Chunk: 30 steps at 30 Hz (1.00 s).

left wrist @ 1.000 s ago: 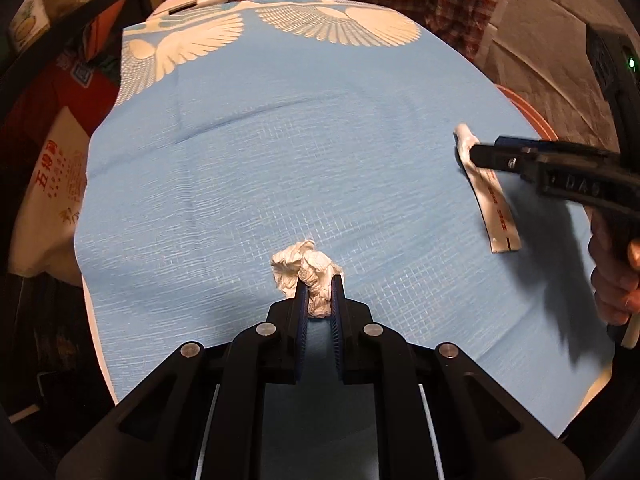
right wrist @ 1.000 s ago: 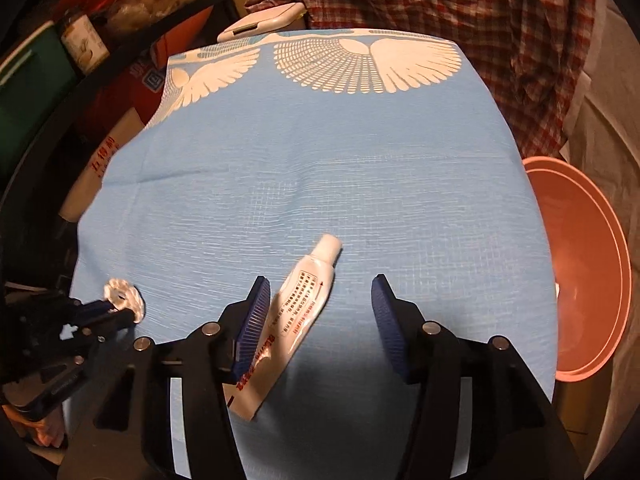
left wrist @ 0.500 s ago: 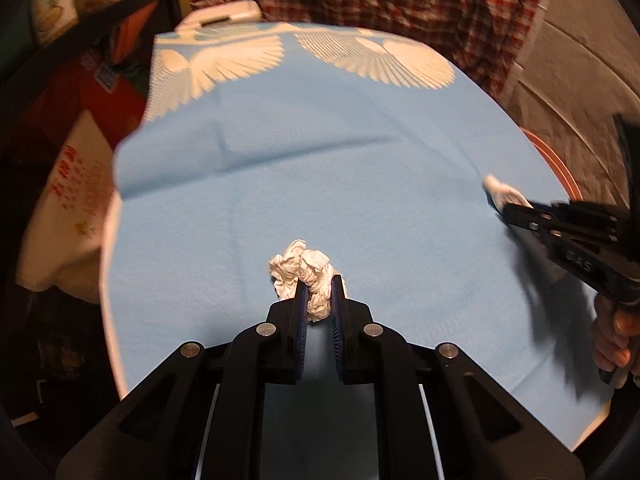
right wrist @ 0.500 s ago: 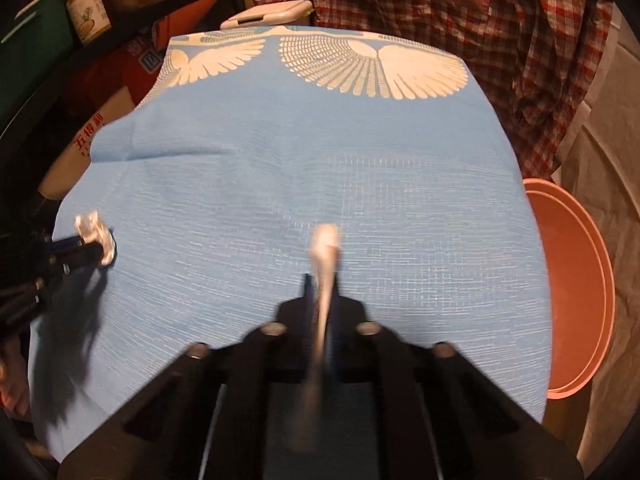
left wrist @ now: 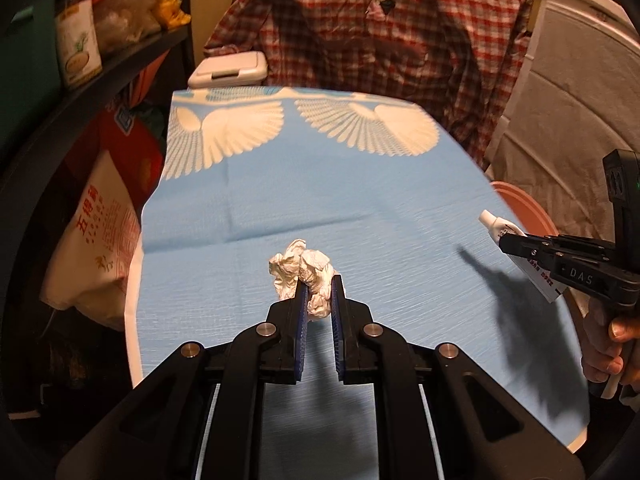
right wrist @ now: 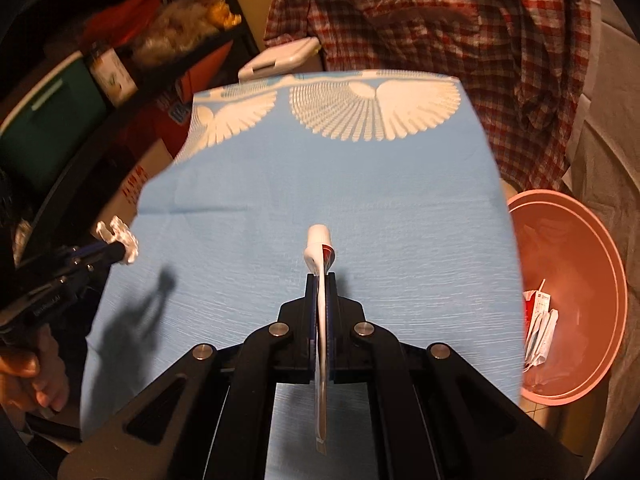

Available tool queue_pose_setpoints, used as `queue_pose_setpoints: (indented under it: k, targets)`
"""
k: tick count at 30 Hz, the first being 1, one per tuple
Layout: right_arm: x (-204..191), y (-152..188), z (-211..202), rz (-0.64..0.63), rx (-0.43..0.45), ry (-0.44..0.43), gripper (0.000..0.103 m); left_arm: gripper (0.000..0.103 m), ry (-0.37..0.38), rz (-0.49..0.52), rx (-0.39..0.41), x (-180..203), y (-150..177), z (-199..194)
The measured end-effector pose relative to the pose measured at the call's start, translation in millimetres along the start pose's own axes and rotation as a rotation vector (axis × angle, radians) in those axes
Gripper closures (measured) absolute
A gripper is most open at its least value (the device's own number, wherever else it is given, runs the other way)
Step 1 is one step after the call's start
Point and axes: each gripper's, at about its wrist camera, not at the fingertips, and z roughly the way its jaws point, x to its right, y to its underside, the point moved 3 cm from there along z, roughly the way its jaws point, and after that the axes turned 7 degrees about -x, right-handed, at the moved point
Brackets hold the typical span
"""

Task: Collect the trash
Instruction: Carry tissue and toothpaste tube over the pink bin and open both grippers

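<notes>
Crumpled white tissue [left wrist: 301, 276] is pinched between the blue pads of the left gripper [left wrist: 319, 285], riding clear above the blue tablecloth [left wrist: 360, 208] and throwing a shadow below. Over on the other side, the flattened white tube [right wrist: 320, 264] sits edge-on in the right gripper [right wrist: 321, 280], jaws pressed tight on its thin body, cap poking out past the fingertips, crimped tail hanging back toward the camera. It too is off the cloth, shadow beneath it. A hand [left wrist: 610, 344] grips the right tool's handle. Just off the table's right edge sits the pink basin [right wrist: 608, 248], already holding a few wrappers [right wrist: 538, 332]. Beyond the far edge, a plaid shirt [left wrist: 380, 32] and a white lidded box [left wrist: 230, 68]; shelves of bags to the left
</notes>
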Motion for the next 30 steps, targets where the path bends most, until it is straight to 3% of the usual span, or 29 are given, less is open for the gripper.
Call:
queue_pose_setpoints:
  k: [16,30]
  targets:
    - [33,-7,-77,0.008,0.152,0.014,0.099,0.092,-0.004,0.029,0.14,65,-22,-37]
    - [76,-5,-121,0.02,0.239,0.073,0.099,0.092,0.031,0.091,0.181,132,-45,-38]
